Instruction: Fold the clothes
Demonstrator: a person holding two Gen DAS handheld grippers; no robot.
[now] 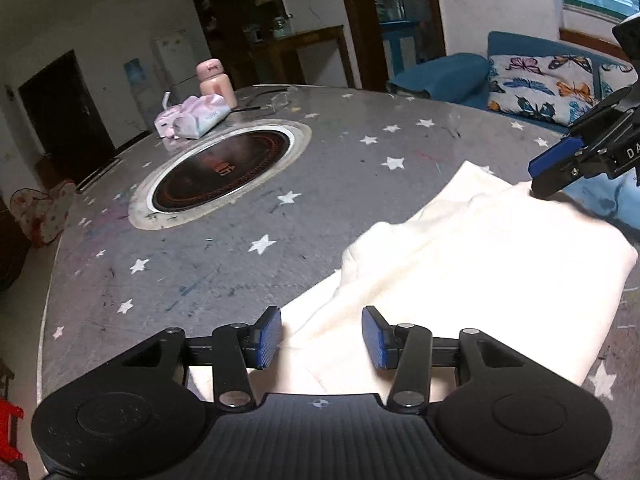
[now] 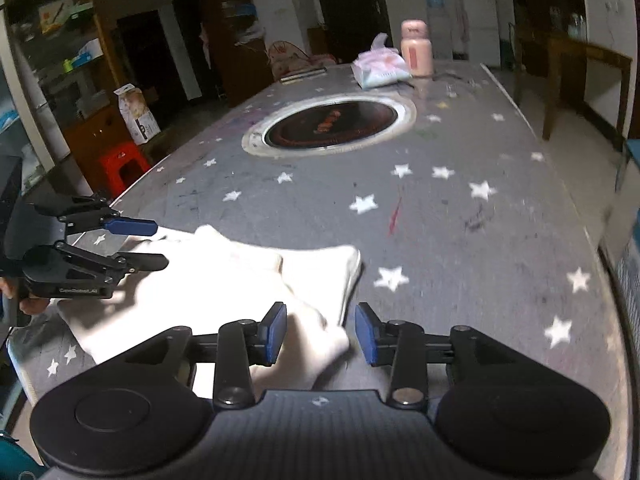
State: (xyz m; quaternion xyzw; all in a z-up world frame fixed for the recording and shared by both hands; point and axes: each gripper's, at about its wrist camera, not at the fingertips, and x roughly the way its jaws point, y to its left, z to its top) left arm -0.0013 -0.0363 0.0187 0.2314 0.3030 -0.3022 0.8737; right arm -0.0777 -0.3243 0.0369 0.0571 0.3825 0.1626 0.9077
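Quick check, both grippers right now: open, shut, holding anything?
Left gripper: open, jaws apart over the cream garment, holding nothing.
Right gripper: open, jaws apart over the garment's edge, holding nothing.

R gripper (image 2: 321, 334) open over near corner of folded white cloth (image 2: 224, 280) on star-print worktop (image 2: 460, 240), L gripper (image 2: 156, 244) open at cloth's far left edge, pink bottle (image 2: 416, 49) w/ tissue pack (image 2: 380, 68) at back.
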